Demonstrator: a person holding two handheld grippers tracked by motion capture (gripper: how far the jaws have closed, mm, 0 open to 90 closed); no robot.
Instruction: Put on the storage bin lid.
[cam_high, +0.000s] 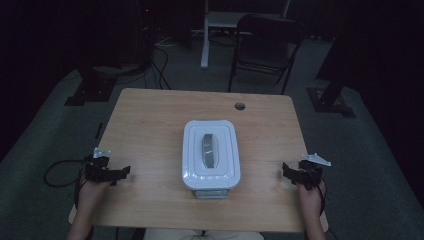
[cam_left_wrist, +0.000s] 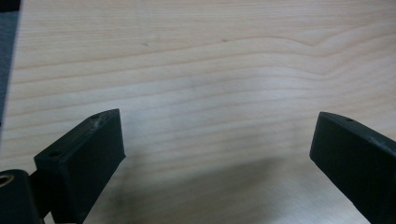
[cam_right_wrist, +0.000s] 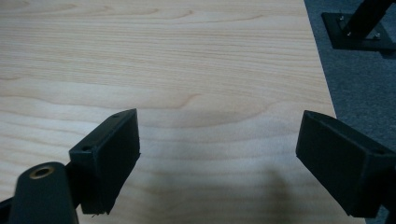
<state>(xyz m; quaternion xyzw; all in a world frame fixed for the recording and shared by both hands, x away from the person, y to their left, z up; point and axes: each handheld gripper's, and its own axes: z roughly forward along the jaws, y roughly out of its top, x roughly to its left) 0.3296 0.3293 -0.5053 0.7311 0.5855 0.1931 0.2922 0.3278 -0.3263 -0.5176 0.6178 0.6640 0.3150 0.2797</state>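
**Two open grippers flank a closed white container**

From the high view we see a light wooden table (cam_high: 145, 125) with a white container (cam_high: 211, 155) standing near its middle, somewhat toward the person's side. Its lid is on, and a grey handle (cam_high: 210, 149) runs along the lid's centre. The left gripper (cam_high: 120, 172) rests near the table's left edge, held by the person's left hand (cam_high: 91, 192), and points inward toward the container. The right gripper (cam_high: 286, 170) sits near the right edge in the right hand (cam_high: 311, 195), also turned inward. Both are well apart from the container, one on each side. A small round hole (cam_high: 240, 106) lies in the tabletop near the far edge, and a dark folding chair (cam_high: 265, 42) stands beyond the table on grey carpet.

In the left gripper view we look along the left gripper (cam_left_wrist: 217, 140): its two black jaws are spread wide, with bare wood grain between them and nothing pinched.

In the right gripper view the right gripper (cam_right_wrist: 217, 140) has its jaws likewise spread wide over bare wood, holding nothing. Here the table's edge runs down the right side, with grey carpet and a black stand foot (cam_right_wrist: 357, 30) past it.
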